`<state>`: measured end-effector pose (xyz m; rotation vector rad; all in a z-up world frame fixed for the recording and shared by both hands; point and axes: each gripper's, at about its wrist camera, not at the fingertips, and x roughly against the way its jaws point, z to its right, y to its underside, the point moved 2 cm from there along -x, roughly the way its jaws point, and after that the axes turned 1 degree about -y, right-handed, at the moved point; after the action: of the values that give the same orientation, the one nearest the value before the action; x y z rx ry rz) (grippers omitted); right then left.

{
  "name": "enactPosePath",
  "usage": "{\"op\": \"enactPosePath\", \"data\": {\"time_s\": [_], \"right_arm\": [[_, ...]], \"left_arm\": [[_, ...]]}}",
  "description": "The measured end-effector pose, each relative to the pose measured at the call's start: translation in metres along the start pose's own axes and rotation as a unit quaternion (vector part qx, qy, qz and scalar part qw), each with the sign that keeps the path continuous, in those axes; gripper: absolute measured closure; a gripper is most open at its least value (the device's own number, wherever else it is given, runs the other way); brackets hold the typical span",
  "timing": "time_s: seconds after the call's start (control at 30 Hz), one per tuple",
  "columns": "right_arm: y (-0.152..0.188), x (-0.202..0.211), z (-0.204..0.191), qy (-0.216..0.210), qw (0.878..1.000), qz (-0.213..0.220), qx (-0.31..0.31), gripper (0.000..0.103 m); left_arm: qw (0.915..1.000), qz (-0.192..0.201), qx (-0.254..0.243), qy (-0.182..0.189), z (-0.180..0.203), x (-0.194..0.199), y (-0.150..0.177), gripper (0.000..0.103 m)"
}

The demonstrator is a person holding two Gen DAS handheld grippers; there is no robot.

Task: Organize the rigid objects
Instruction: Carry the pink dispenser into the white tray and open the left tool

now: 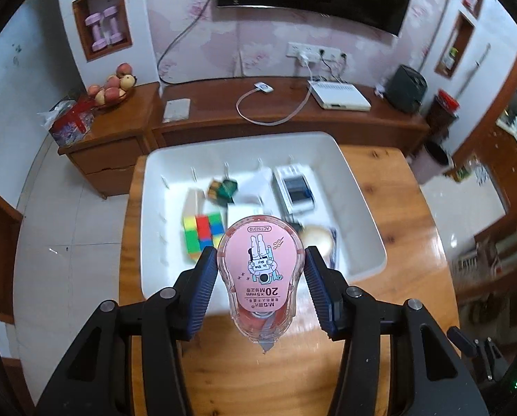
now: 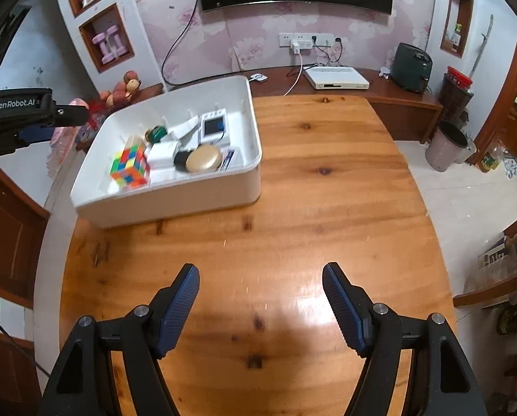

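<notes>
Pink correction tape dispenser (image 1: 261,270) clamped between the blue pads of the left gripper (image 1: 261,260), held in the air above the wooden bench (image 1: 397,277), near the white bin's (image 1: 362,204) front wall. Bin holds a colour cube (image 1: 203,232), a round gold tin (image 2: 203,158), a small white device (image 1: 295,190). Right gripper (image 2: 260,274) wide, nothing in it, over bare bench.
</notes>
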<state>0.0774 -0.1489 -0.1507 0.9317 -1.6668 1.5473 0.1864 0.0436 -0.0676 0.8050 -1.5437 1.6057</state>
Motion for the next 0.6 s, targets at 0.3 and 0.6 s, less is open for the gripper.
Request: {"op": "enactPosePath", "data": {"time_s": [0.3, 0.6], "right_arm": [[-0.077, -0.018, -0.015, 0.012, 0.999, 0.045, -0.009, 0.029], [-0.107, -0.064, -0.045, 0.015, 0.999, 0.031, 0.007, 0.029]], "left_arm": [[0.9999, -0.007, 0.006, -0.007, -0.007, -0.047, -0.033, 0.049], [0.9980, -0.062, -0.007, -0.009, -0.010, -0.118, -0.025, 0.049]]}}
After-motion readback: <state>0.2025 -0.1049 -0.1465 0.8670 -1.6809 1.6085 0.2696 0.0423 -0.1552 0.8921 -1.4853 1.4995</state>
